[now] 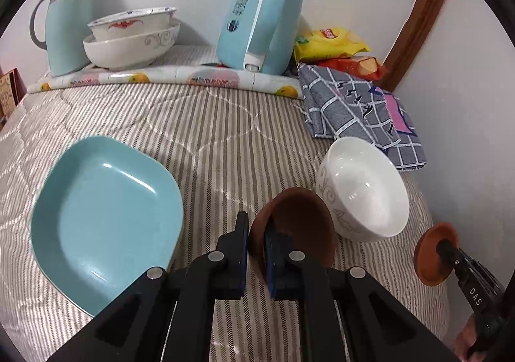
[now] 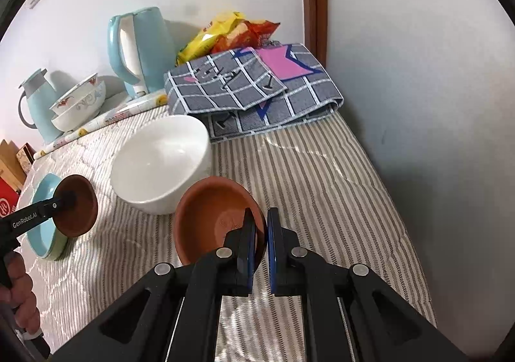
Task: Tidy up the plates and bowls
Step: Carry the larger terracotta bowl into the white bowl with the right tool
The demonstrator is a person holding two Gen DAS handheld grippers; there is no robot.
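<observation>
each gripper (image 1: 256, 252) (image 2: 260, 244) clamps a round, matte terracotta saucer's (image 1: 299, 223) (image 2: 212, 217) thin rim.

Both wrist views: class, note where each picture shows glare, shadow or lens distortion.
Left wrist view: bright glare streaks on the glossy square turquoise plate; the wooden door frame bows from fisheye distortion. Right wrist view: a soft highlight inside the round white ceramic bowl; the grey wall darkens into shadow at the right; black corners frame both pictures.
</observation>
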